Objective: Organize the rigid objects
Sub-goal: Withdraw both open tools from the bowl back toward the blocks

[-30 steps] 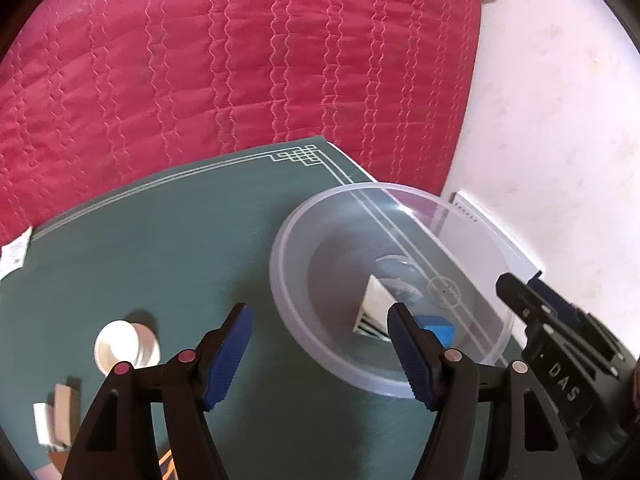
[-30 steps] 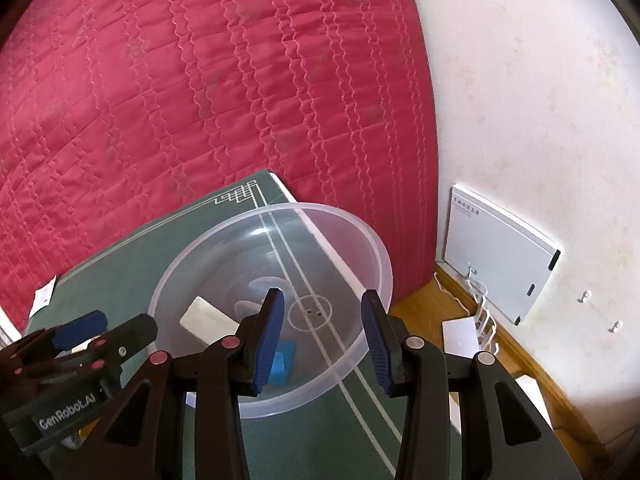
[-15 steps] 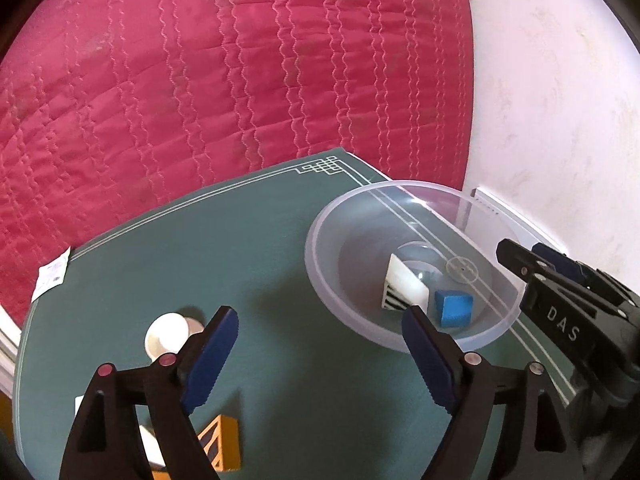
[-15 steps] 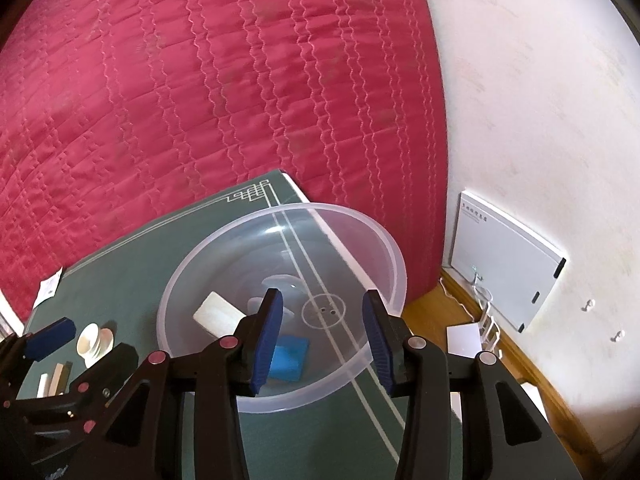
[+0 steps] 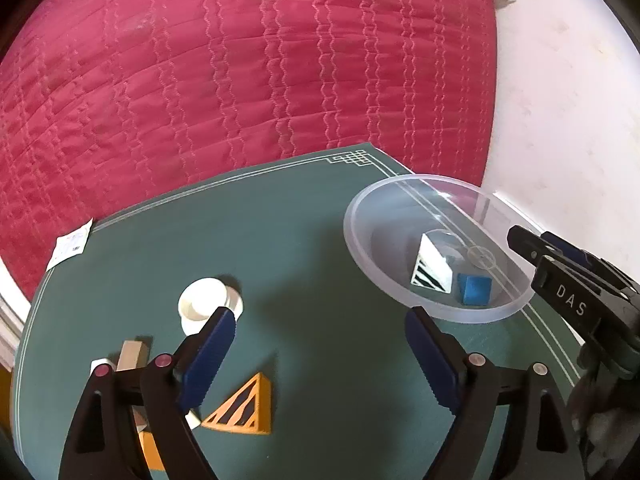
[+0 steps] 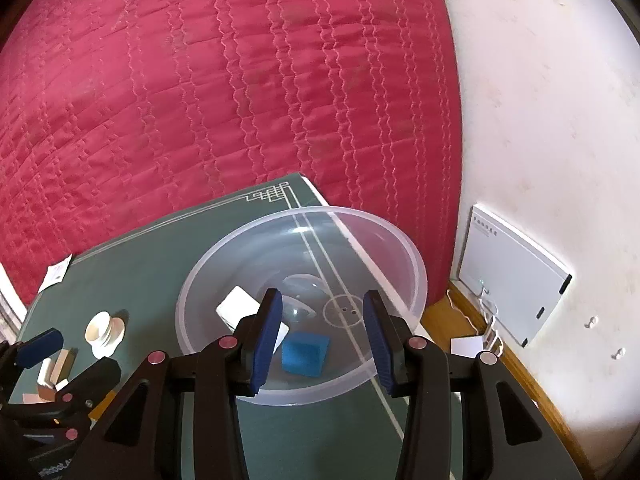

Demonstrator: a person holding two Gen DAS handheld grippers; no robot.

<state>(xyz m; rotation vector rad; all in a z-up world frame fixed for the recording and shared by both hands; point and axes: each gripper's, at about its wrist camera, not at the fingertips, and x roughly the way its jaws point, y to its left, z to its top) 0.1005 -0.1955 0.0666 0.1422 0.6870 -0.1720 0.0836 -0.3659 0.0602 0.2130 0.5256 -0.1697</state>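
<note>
Nearest on the left, the left tongs [image 5: 316, 360] hang over the green tabletop [image 5: 304, 248] with their blue pads spreading wider apart and nothing between them. Just under and beside their left finger sits a small clutter: an orange triangular block [image 5: 242, 410] lying flat, a tan wooden block [image 5: 132, 354] partly hidden behind the finger, and a little beyond these a white spool-shaped piece [image 5: 204, 304].

The right tongs [image 6: 320, 338] hover at the near rim of the clear plastic bowl [image 6: 416, 276], their pads only partly apart and gripping nothing. Down in the bowl lie a blue cube [image 6: 306, 354] and a white wedge-shaped block [image 6: 236, 304], close together near the bottom; from the left camera the wedge shows a black-striped triangular face. The bowl stands toward the tabletop's far right corner.

A small white paper tag [image 5: 70, 242] rests at the tabletop's far left edge. Beyond it spreads a red quilted bedspread [image 5: 248, 72], with a pale wall [image 6: 540, 100] to the right carrying a flat white box [image 6: 514, 276].
</note>
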